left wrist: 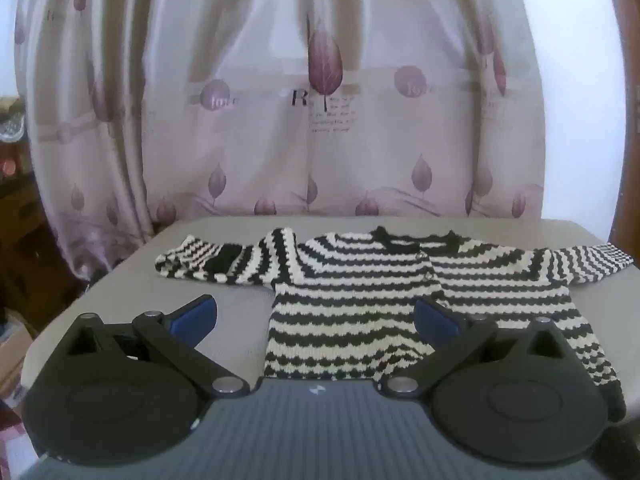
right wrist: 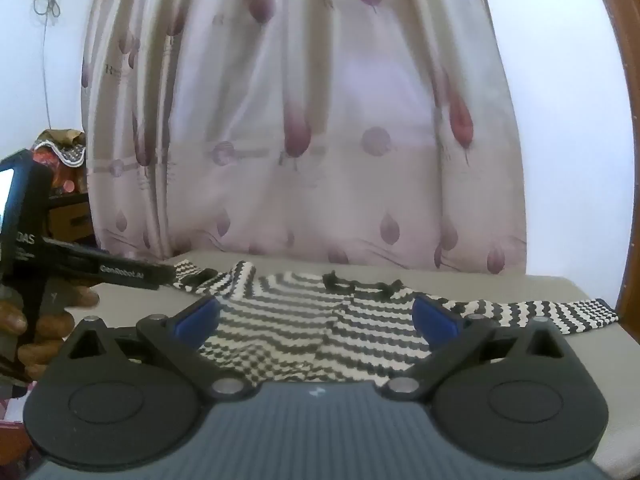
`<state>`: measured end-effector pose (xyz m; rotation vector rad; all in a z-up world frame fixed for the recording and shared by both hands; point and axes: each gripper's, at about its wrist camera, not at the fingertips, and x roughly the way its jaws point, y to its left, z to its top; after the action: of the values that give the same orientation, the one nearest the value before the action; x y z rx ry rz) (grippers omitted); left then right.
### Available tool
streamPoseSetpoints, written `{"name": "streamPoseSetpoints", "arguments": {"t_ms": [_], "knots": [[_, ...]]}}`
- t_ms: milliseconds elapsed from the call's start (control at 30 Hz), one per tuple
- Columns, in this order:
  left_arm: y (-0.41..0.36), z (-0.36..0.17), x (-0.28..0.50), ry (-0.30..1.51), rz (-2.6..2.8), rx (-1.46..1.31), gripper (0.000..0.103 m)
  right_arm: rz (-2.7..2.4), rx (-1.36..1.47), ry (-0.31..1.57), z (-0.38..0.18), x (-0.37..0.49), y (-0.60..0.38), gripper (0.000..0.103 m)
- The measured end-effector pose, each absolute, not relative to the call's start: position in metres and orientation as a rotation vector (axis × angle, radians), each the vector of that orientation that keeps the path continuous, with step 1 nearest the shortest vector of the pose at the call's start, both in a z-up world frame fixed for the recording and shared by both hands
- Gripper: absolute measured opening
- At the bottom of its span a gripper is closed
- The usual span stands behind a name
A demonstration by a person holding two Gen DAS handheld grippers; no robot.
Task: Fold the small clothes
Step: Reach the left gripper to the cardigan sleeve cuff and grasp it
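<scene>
Now the sweater (left wrist: 360,280) lies flat on the table (left wrist: 224,300), unfolded. Both my tongs, left (left wrist: 316,316) and right (right wrist: 316,316), hang spread and empty; next I'd pinch a sleeve (left wrist: 208,264) inward.

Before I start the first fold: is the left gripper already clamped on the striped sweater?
No. In the left wrist view the left gripper stands wide open above the striped sweater, which lies spread on the grey table.

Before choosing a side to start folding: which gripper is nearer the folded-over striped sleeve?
Left. The left gripper hovers just in front of that black-and-white striped knit sleeve; the right gripper faces the sweater's body, farther right.
</scene>
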<state>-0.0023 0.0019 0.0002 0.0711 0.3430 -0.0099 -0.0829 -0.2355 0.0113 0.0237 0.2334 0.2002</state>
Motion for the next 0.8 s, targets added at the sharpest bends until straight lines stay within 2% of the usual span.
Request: {"name": "streamPoseSetpoints", "arguments": {"t_ms": [33, 267, 800], "knots": [[0.003, -0.004, 0.005, 0.4, -0.022, 0.075, 0.103, 0.199, 0.03, 0.236, 0.011, -0.083, -0.235, 0.103], [0.002, -0.013, 0.015, 0.437, 0.001, 0.063, 0.103, 0.184, 0.061, 0.257, 0.008, -0.082, -0.232, 0.103], [0.027, -0.044, 0.045, 0.438, 0.049, 0.174, 0.102, 0.232, 0.078, 0.319, -0.005, -0.068, -0.232, 0.103]]}}
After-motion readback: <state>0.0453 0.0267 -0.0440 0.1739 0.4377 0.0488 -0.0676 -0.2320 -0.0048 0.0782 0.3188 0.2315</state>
